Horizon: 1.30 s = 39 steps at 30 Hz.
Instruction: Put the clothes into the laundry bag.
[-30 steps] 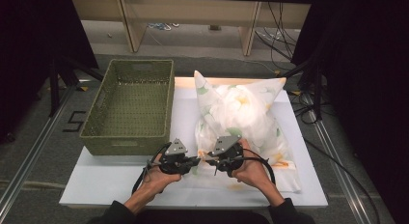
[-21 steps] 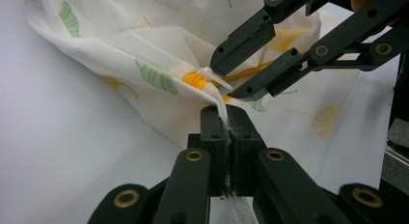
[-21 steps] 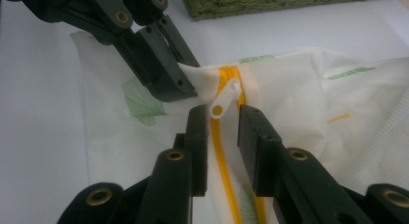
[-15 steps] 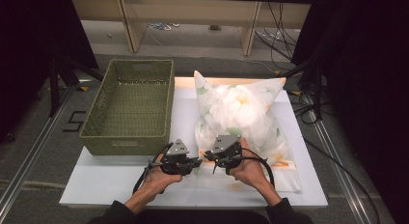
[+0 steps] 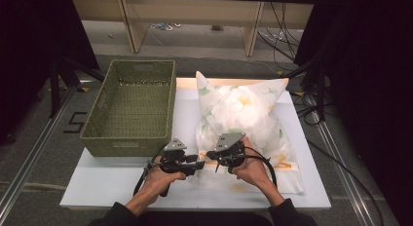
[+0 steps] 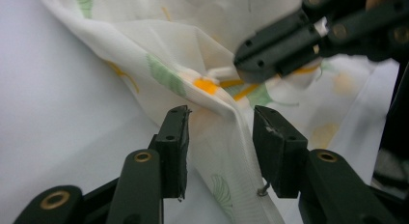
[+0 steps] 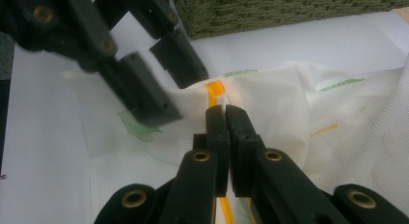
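Right gripper: your right gripper (image 5: 213,154) has its jaws pressed together on a raised fold of the white fabric pillow bag with green leaf and orange prints (image 5: 246,114), pinching it right at an orange stripe (image 7: 215,91); in the left gripper view the same gripper (image 6: 241,69) comes in from the upper right.

Left gripper: your left gripper (image 5: 199,163) has its jaws spread, with a ridge of the same fabric standing between them (image 6: 219,137); neither pad is visibly pressing it. In the right gripper view it (image 7: 166,91) sits just beside the pinched fold.

Spacing: the two gripper tips nearly meet at the bag's near left corner.

Bag position: it lies on the right half of the flat white board (image 5: 112,179), its far end puffed and pointed at both corners, its near end flattened under your hands.

Fabric: thin, slightly sheer weave, creased into soft ridges around the grip; pale filling shows through it in the high view.

Hands: your left hand (image 5: 158,176) and right hand (image 5: 251,170) hold the gripper handles low over the board's near edge; a black cable (image 5: 265,162) loops off the right gripper.

Basket: an olive-green woven rectangular basket (image 5: 131,109) stands on the board's left half, just beside the bag and apart from both grippers.

Change since half a second ago: grippers, bag and basket sit in the same places; no shift I can make out.
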Tool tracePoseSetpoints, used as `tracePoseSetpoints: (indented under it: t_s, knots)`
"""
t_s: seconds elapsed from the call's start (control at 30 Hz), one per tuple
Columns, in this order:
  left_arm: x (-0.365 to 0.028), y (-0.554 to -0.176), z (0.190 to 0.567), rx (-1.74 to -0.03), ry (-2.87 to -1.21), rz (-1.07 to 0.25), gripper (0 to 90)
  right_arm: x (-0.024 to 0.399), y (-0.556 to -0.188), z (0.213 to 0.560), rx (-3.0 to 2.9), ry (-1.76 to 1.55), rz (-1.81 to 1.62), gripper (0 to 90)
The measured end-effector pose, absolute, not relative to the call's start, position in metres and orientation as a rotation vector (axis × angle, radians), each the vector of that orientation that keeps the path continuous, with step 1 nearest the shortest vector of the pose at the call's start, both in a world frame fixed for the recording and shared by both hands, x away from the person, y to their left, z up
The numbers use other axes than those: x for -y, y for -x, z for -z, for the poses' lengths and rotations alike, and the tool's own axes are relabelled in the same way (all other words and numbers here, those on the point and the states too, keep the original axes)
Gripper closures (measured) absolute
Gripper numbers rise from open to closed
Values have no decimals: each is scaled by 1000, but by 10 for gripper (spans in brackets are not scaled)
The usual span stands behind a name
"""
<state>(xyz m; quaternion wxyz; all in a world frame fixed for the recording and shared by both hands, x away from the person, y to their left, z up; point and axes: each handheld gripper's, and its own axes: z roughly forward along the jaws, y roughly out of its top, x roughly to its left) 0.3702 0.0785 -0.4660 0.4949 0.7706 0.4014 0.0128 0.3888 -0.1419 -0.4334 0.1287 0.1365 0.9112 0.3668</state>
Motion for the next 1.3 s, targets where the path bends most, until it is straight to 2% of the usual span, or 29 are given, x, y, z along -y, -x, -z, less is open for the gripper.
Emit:
tracePoseSetpoints:
  t_s: [0.1, 0.37, 0.47, 0.57, 1.3]
  knots:
    - [-81, -373, 466, -1001, -1839, -8, 574, 141, -388, 434, -2644, -406, -1075, 900]
    - [-80, -377, 472, -1004, -1813, 14, 713, 141, -391, 434, -2656, -396, -1070, 899]
    - [-80, -375, 471, -972, -1819, -31, 785, 142, -393, 433, -2645, -385, -1097, 899]
    - [-78, -373, 471, -954, -1842, -65, 815, 144, -393, 432, -2645, -434, -1118, 900]
    - [-74, -368, 471, -892, -1902, -132, 833, 141, -402, 438, -2642, -504, -1240, 895]
